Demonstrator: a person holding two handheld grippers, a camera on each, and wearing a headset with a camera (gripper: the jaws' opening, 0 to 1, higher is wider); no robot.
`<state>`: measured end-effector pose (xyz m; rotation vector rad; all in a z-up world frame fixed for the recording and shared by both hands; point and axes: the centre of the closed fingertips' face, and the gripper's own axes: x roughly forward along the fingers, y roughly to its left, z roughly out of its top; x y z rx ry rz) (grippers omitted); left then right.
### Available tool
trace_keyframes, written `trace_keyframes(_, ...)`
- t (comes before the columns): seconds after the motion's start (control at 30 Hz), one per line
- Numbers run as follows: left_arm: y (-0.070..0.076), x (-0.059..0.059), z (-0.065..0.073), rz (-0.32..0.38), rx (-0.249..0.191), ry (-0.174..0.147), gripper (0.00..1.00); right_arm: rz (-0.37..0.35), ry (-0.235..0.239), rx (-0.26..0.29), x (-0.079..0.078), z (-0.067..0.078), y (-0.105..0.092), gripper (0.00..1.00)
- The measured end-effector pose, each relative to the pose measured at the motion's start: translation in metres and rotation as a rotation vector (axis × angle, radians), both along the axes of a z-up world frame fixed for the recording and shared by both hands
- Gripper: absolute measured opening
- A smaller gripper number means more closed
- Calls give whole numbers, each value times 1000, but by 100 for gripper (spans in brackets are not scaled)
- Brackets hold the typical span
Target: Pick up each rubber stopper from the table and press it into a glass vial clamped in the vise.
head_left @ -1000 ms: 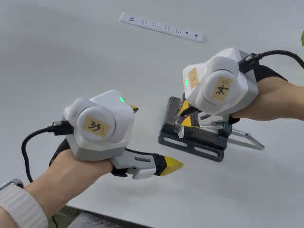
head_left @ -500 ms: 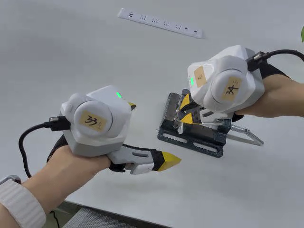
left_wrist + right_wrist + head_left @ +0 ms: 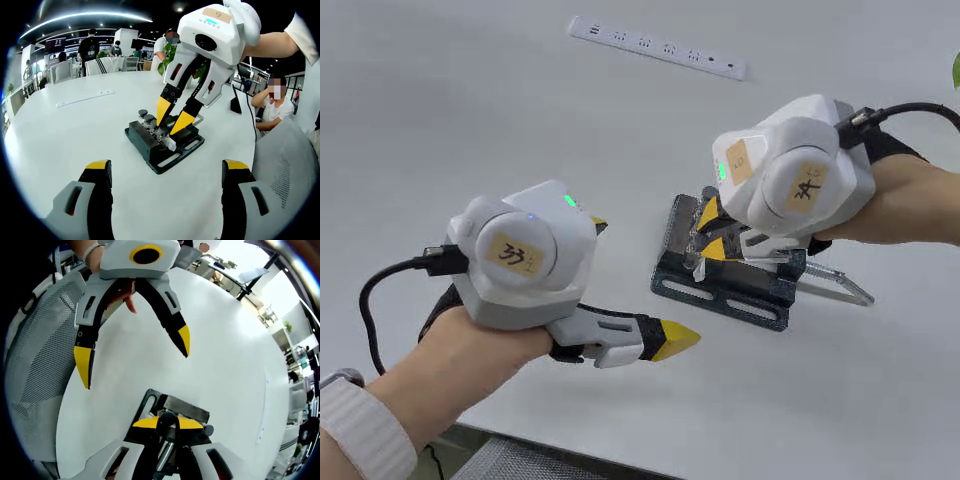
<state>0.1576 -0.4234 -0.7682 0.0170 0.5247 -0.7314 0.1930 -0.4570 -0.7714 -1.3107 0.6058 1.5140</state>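
Note:
A black vise (image 3: 720,295) sits on the white table and clamps a row of glass vials (image 3: 145,116) with dark stoppers. My right gripper (image 3: 713,232) points down over the vise. In the right gripper view its yellow fingertips (image 3: 145,423) are shut on a dark rubber stopper (image 3: 167,419) just above the vise (image 3: 180,409). The vial under the stopper is hidden. My left gripper (image 3: 638,282) hovers to the left of the vise, open and holding nothing. The left gripper (image 3: 166,167) faces the vise (image 3: 167,155) and the right gripper (image 3: 172,112).
A white power strip (image 3: 655,45) lies at the far side of the table. The vise's metal handle (image 3: 840,285) sticks out to the right. A mesh chair (image 3: 290,165) stands beside the table, and people sit or stand in the room behind.
The right gripper has shifted a little to the right over the vise. The left gripper has barely moved. Part of the shift is the camera's.

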Motion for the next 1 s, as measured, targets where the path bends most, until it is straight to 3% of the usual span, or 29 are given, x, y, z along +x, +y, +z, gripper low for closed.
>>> trace_keyframes(0.47, -3, 1, -2, -4, -1, 5, 89, 21, -21, 6, 1, 0, 0, 8)
trace_keyframes(0.53, -2, 1, -2, -4, 0, 6, 89, 30, -43, 15, 4, 1, 2, 10)
trace_keyframes(0.77, 0, 2, -1, 0, -1, 5, 88, 27, -21, 12, 3, 0, 3, 12)
trace_keyframes(0.93, 2, 3, -1, 3, -1, 5, 88, -11, 37, 52, 3, 12, 9, 17)
trace_keyframes(1.0, 3, 2, -2, 3, -1, 7, 88, -37, 109, 49, -2, 17, 9, 18)
